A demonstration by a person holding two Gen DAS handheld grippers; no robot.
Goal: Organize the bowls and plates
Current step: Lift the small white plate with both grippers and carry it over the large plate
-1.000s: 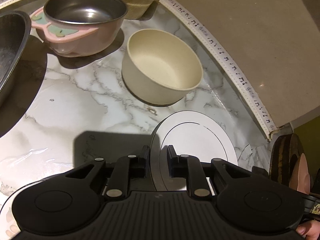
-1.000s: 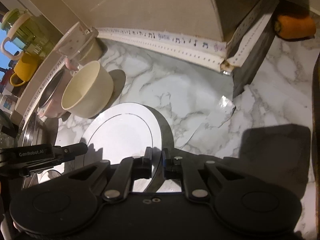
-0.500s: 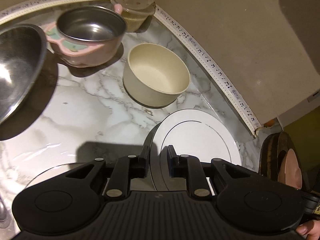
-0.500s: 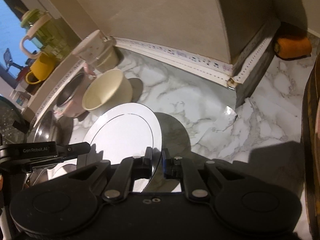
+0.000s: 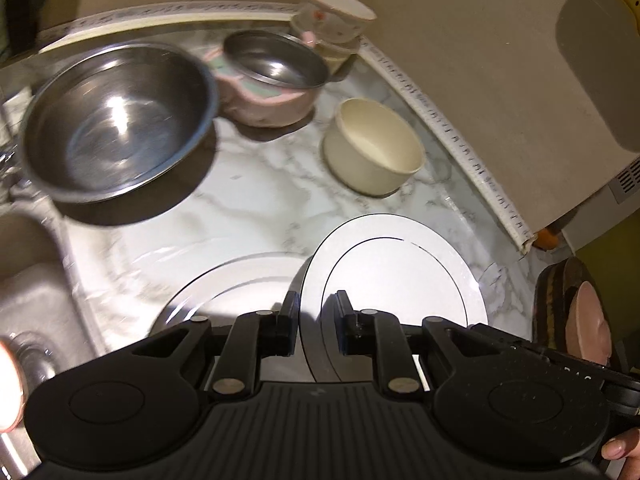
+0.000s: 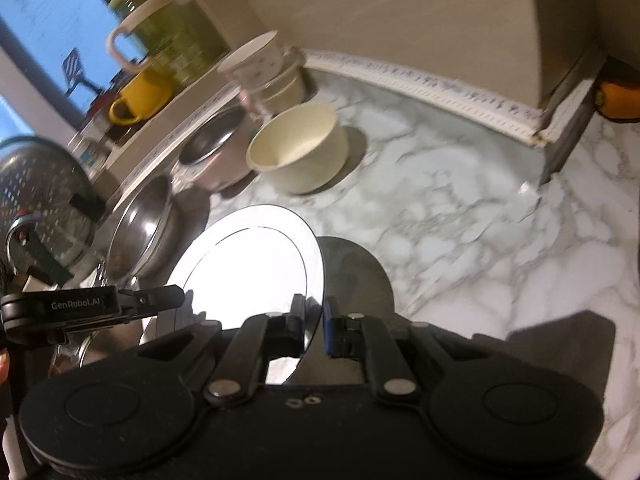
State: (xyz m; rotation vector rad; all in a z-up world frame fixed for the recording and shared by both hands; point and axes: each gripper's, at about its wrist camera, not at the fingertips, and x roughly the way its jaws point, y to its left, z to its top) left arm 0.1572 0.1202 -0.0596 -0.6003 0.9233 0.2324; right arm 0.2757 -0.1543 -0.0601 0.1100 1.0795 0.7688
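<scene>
The left gripper point(image 5: 318, 320) is seen with its jaws nearly closed on the near rim of a white plate point(image 5: 400, 276), the rim passing between the two pads. The right gripper point(image 6: 314, 326) is likewise clamped on the opposite edge of the same plate point(image 6: 248, 272), its jaws almost fully together around the thin rim. The plate is thus held by both grippers above the marble table point(image 5: 248, 200), with its shadow cast on the marble beneath. It is round, plain white, with a thin dark ring marking the well, and it is tilted in the right wrist view.

A second white plate point(image 5: 240, 280) is seen lying just beside and partly under the held one in the left wrist view. Further back on the table a cream bowl point(image 5: 372, 152) stands upright, apart from the plates. Beside it a steel bowl nested in a pink bowl point(image 5: 272, 76) is found, and a large steel bowl point(image 5: 116, 120) stands at the left, blurred. Stacked floral bowls point(image 5: 336, 20) are set in the corner by the wall. A sink point(image 5: 36, 300) is visible at the left edge.
</scene>
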